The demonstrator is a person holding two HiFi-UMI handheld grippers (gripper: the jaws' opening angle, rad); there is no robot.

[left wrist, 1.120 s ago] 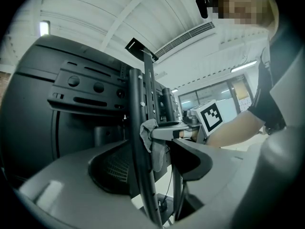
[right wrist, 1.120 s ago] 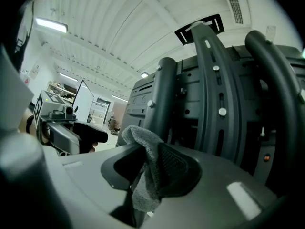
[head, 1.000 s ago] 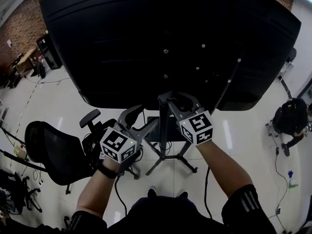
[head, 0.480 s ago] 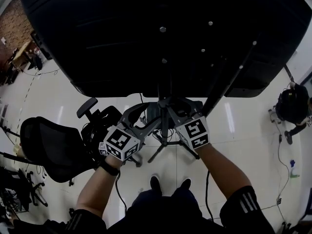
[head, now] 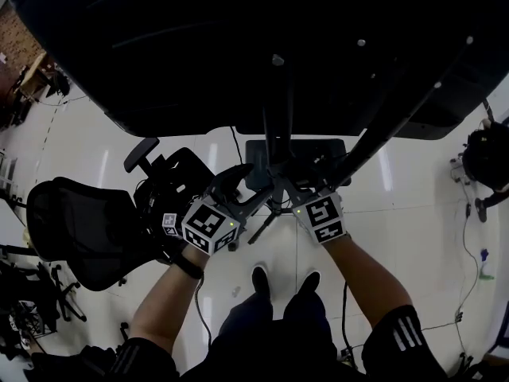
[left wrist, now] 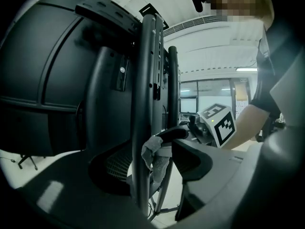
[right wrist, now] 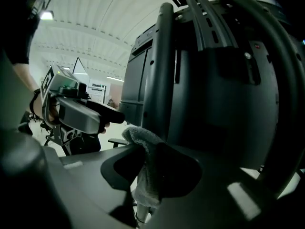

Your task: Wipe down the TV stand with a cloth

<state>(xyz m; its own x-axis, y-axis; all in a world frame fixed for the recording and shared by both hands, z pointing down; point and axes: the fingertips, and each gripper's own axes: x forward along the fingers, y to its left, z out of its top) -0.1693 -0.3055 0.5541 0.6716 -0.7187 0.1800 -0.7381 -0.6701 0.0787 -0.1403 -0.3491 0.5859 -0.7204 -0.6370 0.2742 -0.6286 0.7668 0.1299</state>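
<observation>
Jaws shut on a grey cloth (right wrist: pixel 144 175), the right gripper (right wrist: pixel 145 165) holds the fabric against the near edge of the black upright (right wrist: pixel 162 70) of the TV stand (left wrist: pixel 143 104). The cloth bunches above the pinch and hangs in a short tail below it.

From the other side comes the left gripper (left wrist: pixel 151 152), its jaws apart with the same upright standing between them. Whether either jaw touches the metal cannot be told. In the left gripper view the cloth sits just behind that upright, at the tip of the right gripper's dark finger.

Seen from the head view, the two grippers nearly meet at the post, just below the lower edge of the big black TV back (head: pixel 238 46). That edge overhangs both of them — little room above.

To the left, a black office chair (head: pixel 79 229) stands close beside the left forearm and crowds that side. To the right, the pale glossy floor (head: pixel 413 213) lies open well past the stand's legs. The person's shoes (head: pixel 261 281) are planted just short of the stand's foot, between the two arms.
</observation>
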